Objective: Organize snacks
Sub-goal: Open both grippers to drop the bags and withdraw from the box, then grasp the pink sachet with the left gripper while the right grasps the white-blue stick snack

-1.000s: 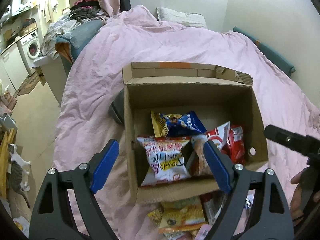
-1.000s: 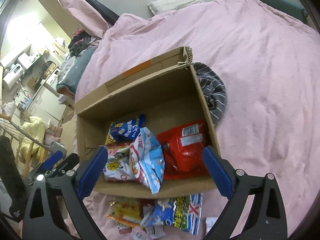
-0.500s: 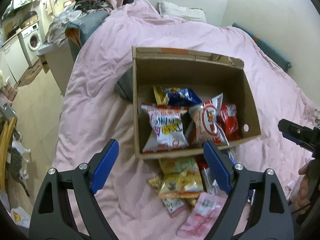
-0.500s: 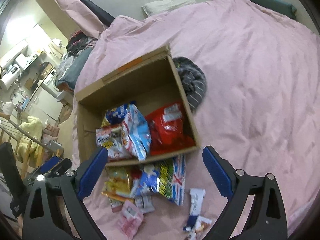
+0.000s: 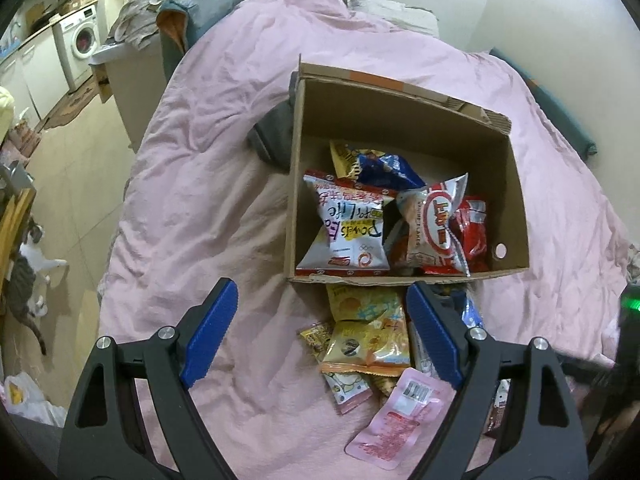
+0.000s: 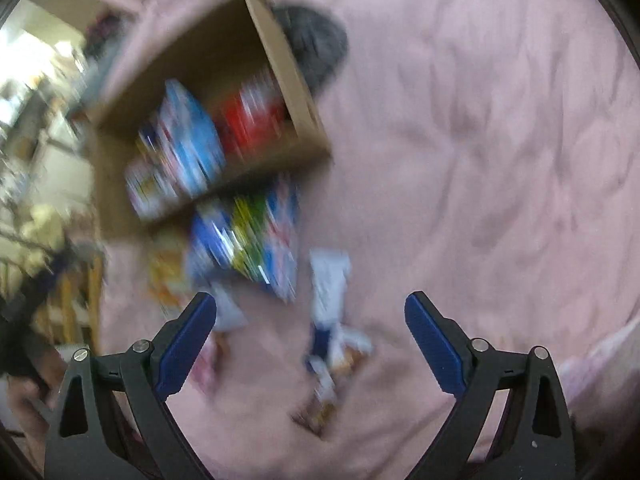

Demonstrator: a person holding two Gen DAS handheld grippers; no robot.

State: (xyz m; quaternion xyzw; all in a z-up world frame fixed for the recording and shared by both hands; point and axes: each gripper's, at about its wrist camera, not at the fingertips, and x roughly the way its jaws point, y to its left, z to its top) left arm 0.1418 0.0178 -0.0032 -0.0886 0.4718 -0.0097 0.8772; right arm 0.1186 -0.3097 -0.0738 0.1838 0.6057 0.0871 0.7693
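Brown open-topped cardboard box sits on the pink bedcover, several snack bags inside. More snack packets lie loose just before its near wall — a yellow crisp bag among them. Left gripper spread wide, empty. Right gripper — jaws just been closing, still wide apart, nothing gripped; view blurred.

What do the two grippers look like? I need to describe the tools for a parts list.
Both match. The left gripper and right gripper each have two black plastic arms with triangular cut-outs and silver screws. Their jaws carry ribbed blue pads. No cables or markings show on them. No sleeve is visible.
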